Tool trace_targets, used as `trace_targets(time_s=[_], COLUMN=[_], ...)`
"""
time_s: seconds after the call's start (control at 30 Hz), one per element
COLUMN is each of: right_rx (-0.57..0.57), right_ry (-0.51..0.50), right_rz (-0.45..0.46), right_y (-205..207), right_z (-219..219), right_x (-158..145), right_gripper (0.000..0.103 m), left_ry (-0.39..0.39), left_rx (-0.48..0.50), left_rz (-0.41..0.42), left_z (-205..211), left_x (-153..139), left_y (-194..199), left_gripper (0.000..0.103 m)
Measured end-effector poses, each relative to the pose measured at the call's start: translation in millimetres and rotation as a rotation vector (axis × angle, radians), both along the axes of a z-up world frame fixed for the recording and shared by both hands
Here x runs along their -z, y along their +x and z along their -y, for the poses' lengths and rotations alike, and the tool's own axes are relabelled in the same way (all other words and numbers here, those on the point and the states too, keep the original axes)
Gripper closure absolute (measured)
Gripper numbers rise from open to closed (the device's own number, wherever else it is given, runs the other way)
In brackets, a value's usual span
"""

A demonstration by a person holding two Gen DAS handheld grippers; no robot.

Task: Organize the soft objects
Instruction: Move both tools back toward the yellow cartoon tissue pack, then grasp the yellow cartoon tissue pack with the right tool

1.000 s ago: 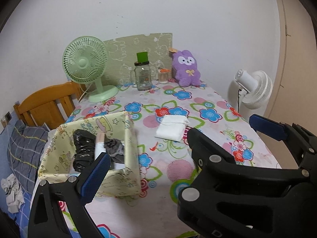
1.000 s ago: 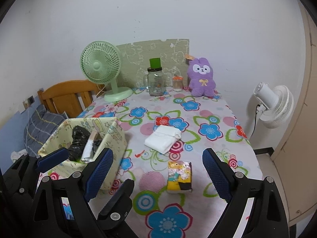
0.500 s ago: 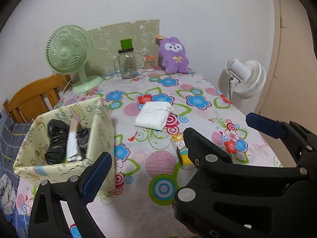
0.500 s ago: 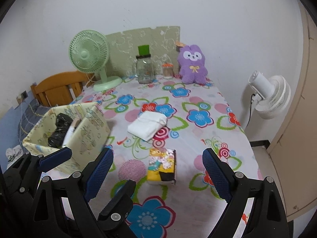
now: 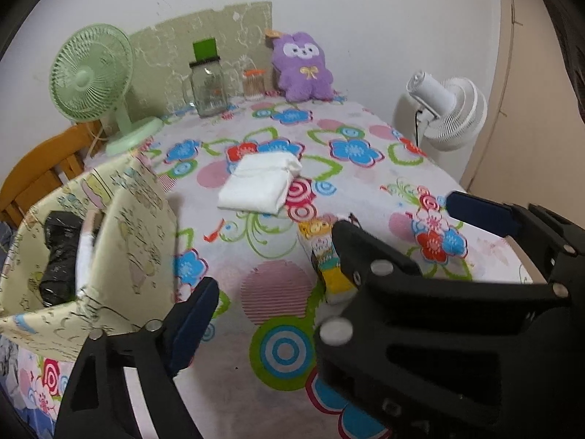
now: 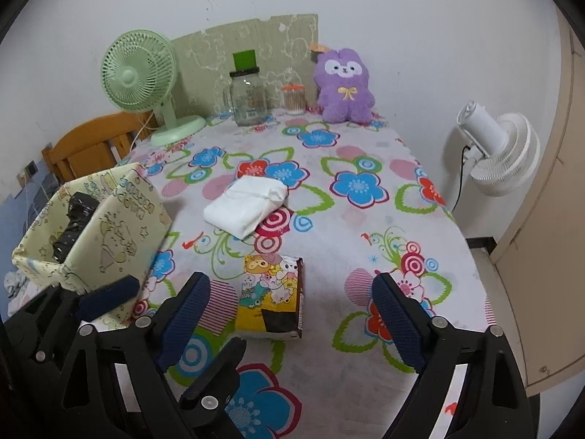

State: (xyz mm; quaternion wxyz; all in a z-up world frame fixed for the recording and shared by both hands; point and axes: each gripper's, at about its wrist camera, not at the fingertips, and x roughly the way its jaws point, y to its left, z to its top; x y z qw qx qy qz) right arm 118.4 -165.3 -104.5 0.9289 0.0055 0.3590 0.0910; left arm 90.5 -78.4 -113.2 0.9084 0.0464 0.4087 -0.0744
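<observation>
A yellow cartoon-print tissue pack [image 6: 270, 300] lies on the flowered tablecloth just in front of my open, empty right gripper [image 6: 290, 322]; in the left wrist view the pack [image 5: 325, 259] is partly hidden behind the right gripper's body. A folded white cloth [image 6: 245, 206] [image 5: 261, 184] lies mid-table. A pale yellow fabric bin [image 6: 120, 219] [image 5: 135, 216] at the left holds black soft items [image 5: 58, 252]. A purple plush bunny [image 6: 343, 87] [image 5: 305, 67] sits at the back wall. My left gripper [image 5: 329, 252] is open and empty, right of the bin.
A green desk fan [image 6: 140, 80], a glass jar with green lid [image 6: 248, 98] and a small orange-lidded jar [image 6: 293, 100] stand at the back. A wooden chair [image 6: 91, 146] is left of the table, a white fan [image 6: 501, 153] right of it.
Both grippers have moved forward and lower over the table. The tissue pack now sits close between the right gripper's fingers; the bin has slid toward the left edge of both views.
</observation>
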Motion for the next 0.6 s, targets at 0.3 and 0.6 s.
trace_targets(time_s=[0.3, 0.6], right_rx=[-0.029, -0.057], right_ry=[-0.007, -0.008], right_rz=[-0.056, -0.127], right_y=[13.5, 27.2], right_z=[-7.8, -15.3], right_x=[19.6, 39.6], right_gripper=[0.018, 0.027], left_ry=[-0.006, 0.004], left_rx=[-0.012, -0.006], left_rz=[-0.067, -0.107], left_z=[-6.7, -7.2], left_x=[18.2, 28.7], left_y=[11.4, 19.2], left_gripper=[0.021, 0.022])
